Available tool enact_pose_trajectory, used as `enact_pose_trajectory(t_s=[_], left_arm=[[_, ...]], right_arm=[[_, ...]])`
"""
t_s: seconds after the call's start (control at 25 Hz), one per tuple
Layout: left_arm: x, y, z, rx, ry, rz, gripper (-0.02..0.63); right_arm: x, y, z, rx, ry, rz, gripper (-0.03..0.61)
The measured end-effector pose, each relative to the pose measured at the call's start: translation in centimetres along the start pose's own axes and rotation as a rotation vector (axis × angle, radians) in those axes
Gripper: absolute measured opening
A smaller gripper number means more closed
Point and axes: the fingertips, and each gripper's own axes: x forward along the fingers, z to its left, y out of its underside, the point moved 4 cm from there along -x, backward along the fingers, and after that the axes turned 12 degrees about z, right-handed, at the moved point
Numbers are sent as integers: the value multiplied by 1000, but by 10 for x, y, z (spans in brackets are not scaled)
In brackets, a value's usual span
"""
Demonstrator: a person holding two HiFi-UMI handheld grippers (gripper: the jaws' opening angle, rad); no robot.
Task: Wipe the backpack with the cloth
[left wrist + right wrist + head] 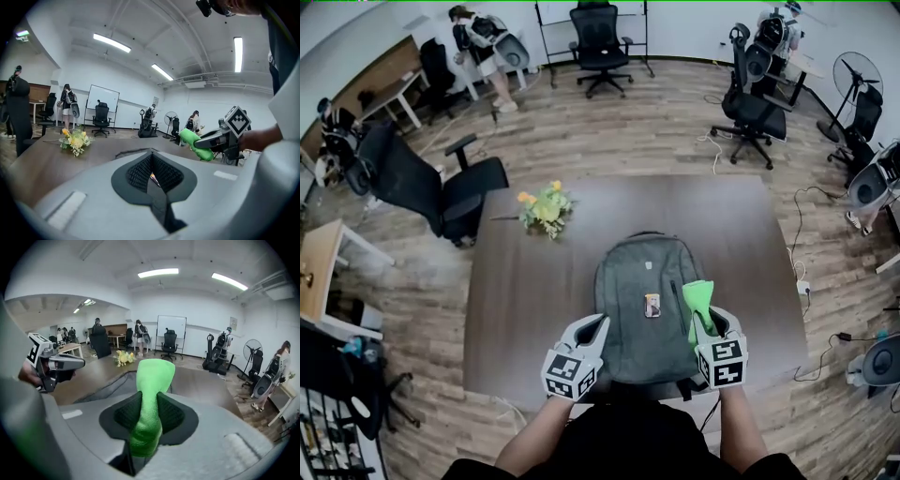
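The head view shows the grey fabric backpack (642, 314) lying at the near edge of the dark wooden table (525, 300), the right gripper (705, 323) pinching the bright green cloth (697, 298) over its right side, and the left gripper (596, 326) closed and empty, so I judge the wiping is not yet begun.

Brown table (534, 300) carries grey backpack (623, 323) and yellow flowers (546, 208).

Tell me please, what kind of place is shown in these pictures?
Most likely an open office or workroom. Several rolling office chairs stand about on a wooden floor, a whiteboard on a stand is near the far wall, and a desk sits at the side.
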Motion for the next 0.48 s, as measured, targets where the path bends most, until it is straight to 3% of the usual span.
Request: enact_pose_trajectory(t_s=[0.28, 0.48], left_arm=[[-21, -38, 3, 10, -20, -105, 20], [-31, -52, 6, -2, -32, -143, 20]], right_arm=[[-33, -66, 15, -22, 15, -380, 98], [-51, -91, 22, -49, -6, -493, 97]])
